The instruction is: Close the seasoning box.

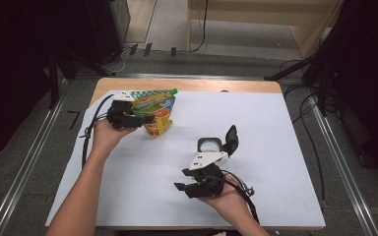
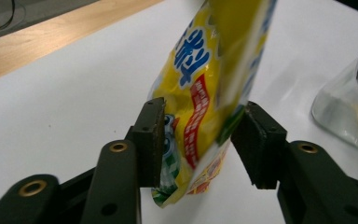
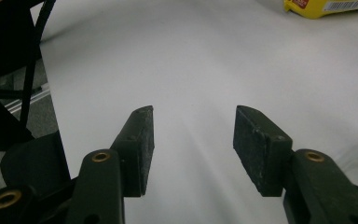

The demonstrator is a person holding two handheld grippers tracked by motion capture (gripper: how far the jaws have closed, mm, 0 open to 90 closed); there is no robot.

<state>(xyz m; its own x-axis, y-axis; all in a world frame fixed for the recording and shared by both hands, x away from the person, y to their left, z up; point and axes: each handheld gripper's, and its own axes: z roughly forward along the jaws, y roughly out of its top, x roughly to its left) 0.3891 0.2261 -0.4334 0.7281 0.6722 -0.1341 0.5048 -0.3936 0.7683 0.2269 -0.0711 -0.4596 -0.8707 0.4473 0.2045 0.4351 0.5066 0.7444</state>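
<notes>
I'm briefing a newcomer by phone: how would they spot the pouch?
Look at the white sheet covering the table, far left part. The pouch there sits between the left gripper's jaws: bright yellow, printed, green cap, unlike the clear jar mid-table.

The right gripper [image 3: 193,149] looks out over the white sheet [image 3: 205,60], its two black jaws standing apart with nothing but bare sheet between them. At the far right edge lies the end of a yellow pouch [image 3: 328,7] with a barcode. At the left, a black cable [image 3: 35,56] crosses the sheet's edge above grey floor [image 3: 44,116].
</notes>
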